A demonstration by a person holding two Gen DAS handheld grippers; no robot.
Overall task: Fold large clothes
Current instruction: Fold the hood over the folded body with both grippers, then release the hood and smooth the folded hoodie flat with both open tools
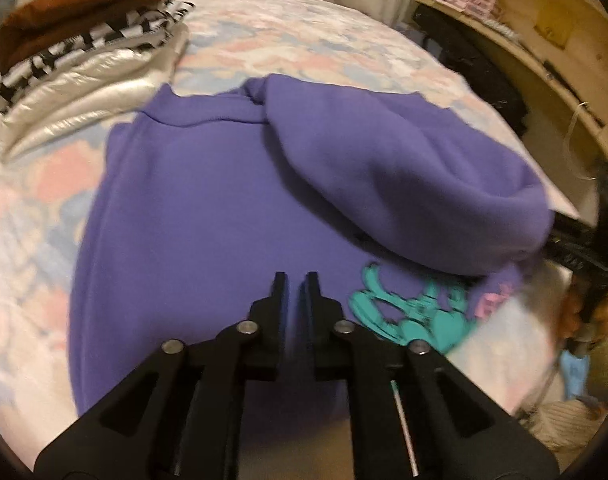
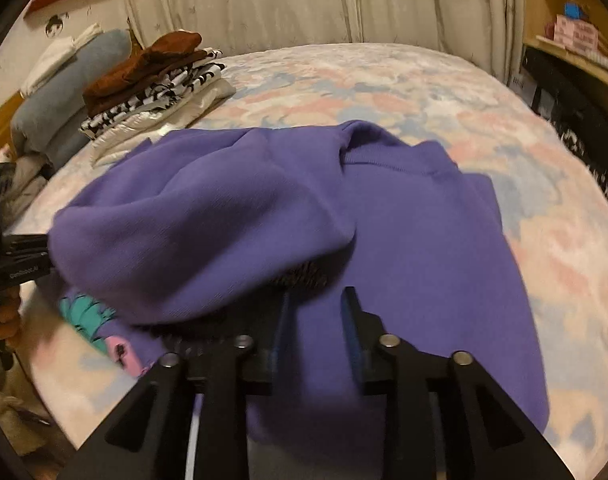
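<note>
purple sweatshirt (image 1: 208,216) lies on bed (image 1: 311,40), one side folded over.

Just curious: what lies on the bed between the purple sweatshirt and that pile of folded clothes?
Nothing. The purple sweatshirt nearly reaches the folded pile, with only flowered bedspread showing around them, in both views.

No text can be read with certainty: the white lettering on the black device (image 2: 24,272) at far left is blurred.
</note>
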